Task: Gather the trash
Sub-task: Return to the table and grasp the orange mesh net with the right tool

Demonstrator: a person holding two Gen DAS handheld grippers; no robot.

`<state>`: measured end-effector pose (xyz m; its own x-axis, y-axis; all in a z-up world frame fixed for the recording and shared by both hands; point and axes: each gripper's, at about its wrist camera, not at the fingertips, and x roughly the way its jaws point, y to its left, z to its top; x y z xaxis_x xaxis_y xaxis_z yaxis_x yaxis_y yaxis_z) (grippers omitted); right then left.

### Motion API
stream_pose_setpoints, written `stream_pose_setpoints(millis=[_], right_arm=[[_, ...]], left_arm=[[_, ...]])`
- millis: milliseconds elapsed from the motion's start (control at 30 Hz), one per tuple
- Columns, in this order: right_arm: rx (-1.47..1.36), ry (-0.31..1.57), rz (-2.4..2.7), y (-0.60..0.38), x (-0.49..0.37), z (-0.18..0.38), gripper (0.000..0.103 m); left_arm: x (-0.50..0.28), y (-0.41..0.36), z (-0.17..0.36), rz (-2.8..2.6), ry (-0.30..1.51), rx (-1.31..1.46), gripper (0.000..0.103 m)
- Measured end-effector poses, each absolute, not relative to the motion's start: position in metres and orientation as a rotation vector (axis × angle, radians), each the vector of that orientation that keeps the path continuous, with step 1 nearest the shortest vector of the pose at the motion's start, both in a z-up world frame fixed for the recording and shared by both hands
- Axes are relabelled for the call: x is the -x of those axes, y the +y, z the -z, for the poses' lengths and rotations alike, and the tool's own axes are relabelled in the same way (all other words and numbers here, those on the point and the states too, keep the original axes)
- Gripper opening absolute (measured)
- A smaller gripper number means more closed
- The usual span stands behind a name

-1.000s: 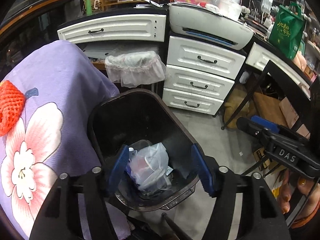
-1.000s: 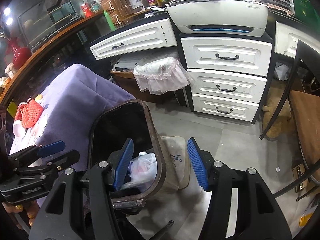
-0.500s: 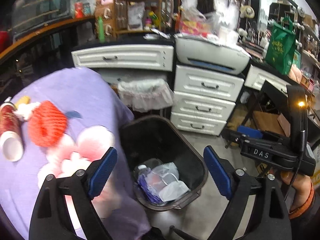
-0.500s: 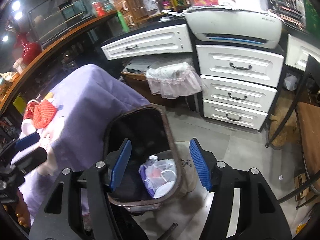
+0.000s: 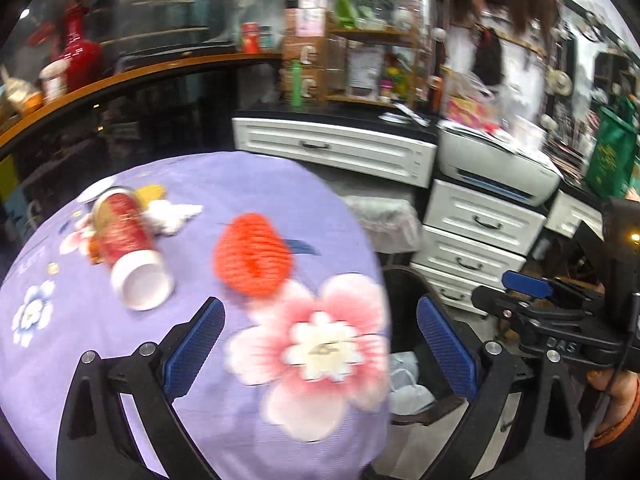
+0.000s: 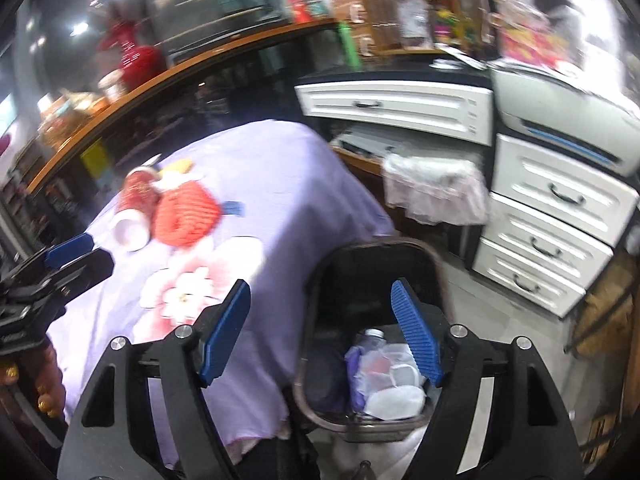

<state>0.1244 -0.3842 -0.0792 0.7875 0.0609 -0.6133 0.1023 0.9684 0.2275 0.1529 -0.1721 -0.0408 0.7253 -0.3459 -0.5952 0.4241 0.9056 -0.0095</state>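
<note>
My left gripper (image 5: 320,354) is open and empty above the near edge of a purple flowered tablecloth (image 5: 280,208). On the cloth lie an orange foam net (image 5: 251,254), a tipped red paper cup (image 5: 128,250) and white crumpled tissue (image 5: 172,213). My right gripper (image 6: 324,328) is open and empty, above the gap between the table and a dark trash bin (image 6: 372,264) that holds a clear plastic bag and a bottle (image 6: 384,376). The net (image 6: 186,212) and cup (image 6: 134,208) also show in the right wrist view.
White drawers (image 5: 476,236) and a printer (image 5: 496,172) stand behind the bin (image 5: 408,300). A second bin lined with a white bag (image 6: 434,188) sits under the counter. A curved wooden counter (image 5: 120,80) runs behind the table. A chair frame (image 6: 604,312) stands at right.
Both grippers have swung up and left from over the bin toward the table. The cup, net and tissue have come into fuller view. Both stay open.
</note>
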Motion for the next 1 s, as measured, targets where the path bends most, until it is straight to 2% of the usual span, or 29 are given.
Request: stream_pose_setpoints(millis=[500, 1000], right_arm=[[-0.1, 0.696, -0.221, -0.269, -0.198, 0.057, 0.076], [0.016, 0.847, -0.197, -0.226, -0.295, 0.087, 0.076]], left_arm=[[-0.182, -0.048, 0.043, 0.152, 0.664, -0.117, 0.096], [-0.236, -0.002, 0.052, 0.088, 0.751, -0.045, 0.096]])
